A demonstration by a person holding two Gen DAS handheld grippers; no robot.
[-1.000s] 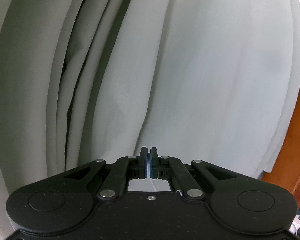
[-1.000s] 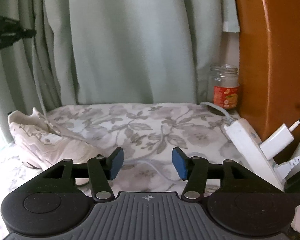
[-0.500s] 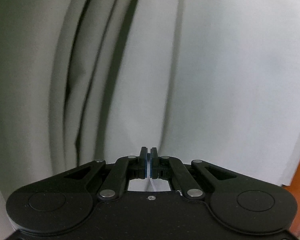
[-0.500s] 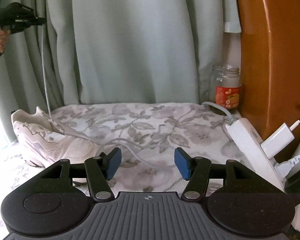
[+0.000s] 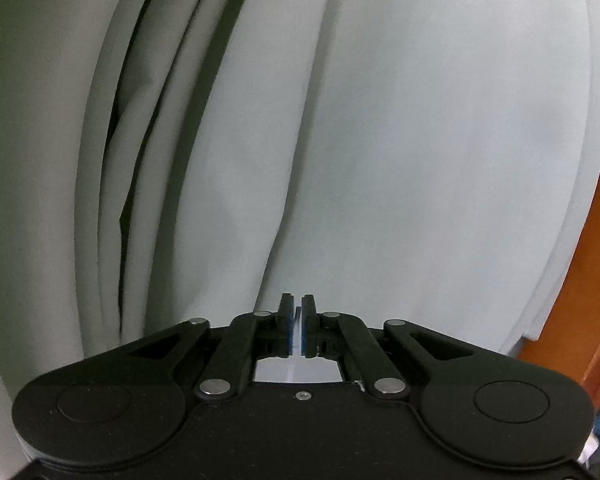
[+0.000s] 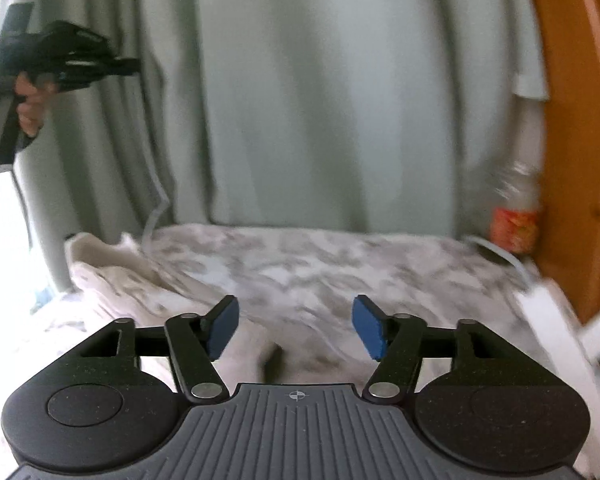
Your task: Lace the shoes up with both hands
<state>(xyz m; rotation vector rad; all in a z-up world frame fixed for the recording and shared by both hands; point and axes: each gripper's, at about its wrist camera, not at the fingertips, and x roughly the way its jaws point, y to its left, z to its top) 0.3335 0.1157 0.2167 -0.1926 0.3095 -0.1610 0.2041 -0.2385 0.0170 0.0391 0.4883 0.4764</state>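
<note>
While the left tool (image 6: pixel 130 66) hangs high at the far left of the right-hand view, in front of the green curtain (image 6: pixel 320 100), its tips are pressed together on a white lace (image 6: pixel 156 204). A second ago that tool sat lower and farther left; it has since risen and swung inward, drawing the lace up from the shoe. In the left tool's own view a thin pale strip shows between its blue pads (image 5: pixel 288 334), with only curtain beyond. The lace drops from the tool, wavers, and meets the white shoe (image 6: pixel 112 276), which lies on its side at the left edge of the bed (image 6: pixel 320 256), toe pointing toward the viewer. This pull probably takes slack through an eyelet, though the eyelets are too blurred to count, so how far the lacing has got cannot be told. Nearer and to the right, the right tool (image 6: pixel 294 328) has its pads wide apart and holds nothing; the shoe lies just beyond its left pad. A loose length of lace crosses the bedcover between the pads. A jar (image 6: pixel 516 216) stands at the far right corner.
</note>
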